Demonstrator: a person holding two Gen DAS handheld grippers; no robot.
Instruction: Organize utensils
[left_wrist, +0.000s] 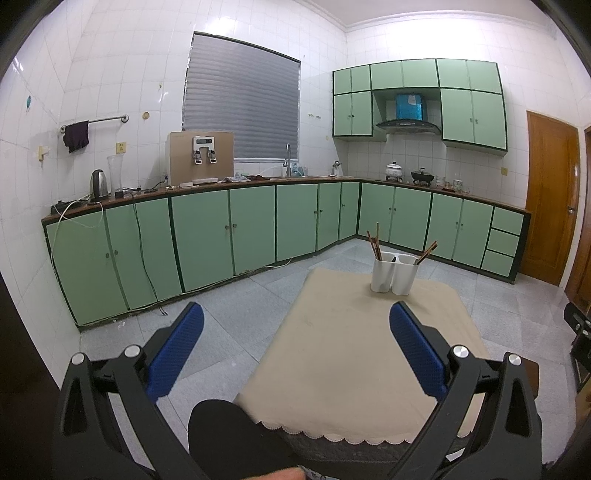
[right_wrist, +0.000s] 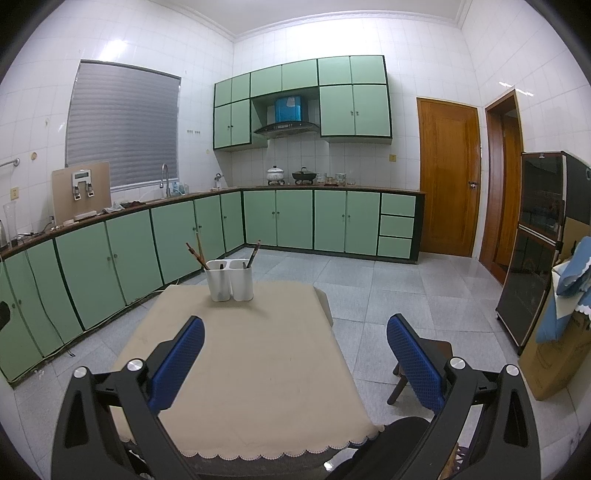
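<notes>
A beige cloth-covered table (right_wrist: 258, 350) bears one white two-compartment holder (right_wrist: 229, 280) at its far end, toward 12 o'clock. The compartment at 9 o'clock holds brown chopsticks (right_wrist: 195, 254), apparently two or three, leaning toward 10 o'clock; the one at 3 o'clock holds more chopsticks (right_wrist: 254, 252), count unclear. The left gripper (left_wrist: 295, 332) and right gripper (right_wrist: 295, 334) both hang near the table's near end, blue-padded jaws wide apart, empty.

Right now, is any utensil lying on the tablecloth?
No, the tablecloth is bare; the chopsticks stand in the white holder.
</notes>
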